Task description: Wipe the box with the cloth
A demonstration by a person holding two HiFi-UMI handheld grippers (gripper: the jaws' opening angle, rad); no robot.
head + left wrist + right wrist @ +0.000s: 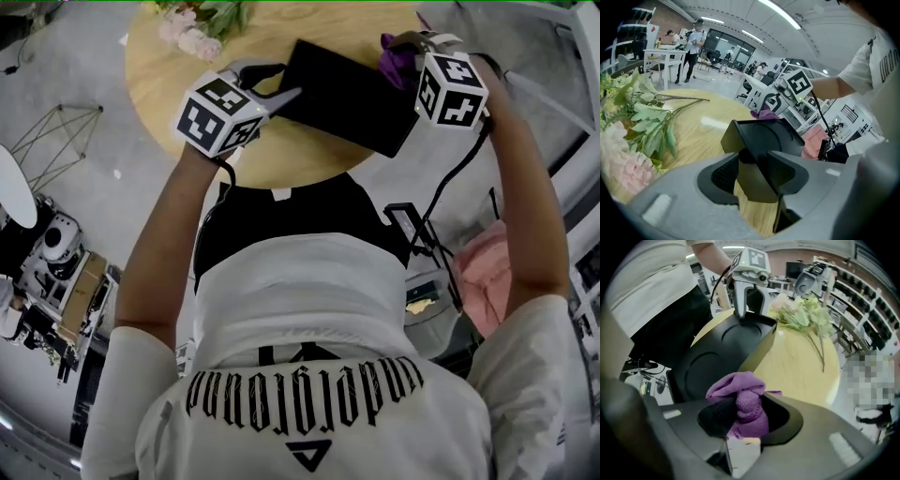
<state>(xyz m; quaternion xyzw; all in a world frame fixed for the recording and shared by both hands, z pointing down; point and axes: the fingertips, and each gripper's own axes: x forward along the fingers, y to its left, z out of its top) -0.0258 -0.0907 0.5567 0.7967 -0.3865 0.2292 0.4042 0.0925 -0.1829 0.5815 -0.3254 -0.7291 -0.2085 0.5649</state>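
A flat black box (352, 94) is held tilted above the round wooden table (197, 112). My left gripper (272, 92) is shut on its near left corner; in the left gripper view the box's corner (757, 154) sits between the two pads. My right gripper (405, 52) is shut on a bunched purple cloth (740, 401), at the box's far right end. In the head view the cloth (397, 58) peeks out beside the marker cube. The box (724, 357) shows two shallow round hollows in the right gripper view.
Pink and green artificial flowers (199, 23) lie at the table's far left edge, and the same flowers (806, 315) show in the right gripper view. A pink cloth (487, 272) and black gear stand on the floor at right. People stand far off in the room.
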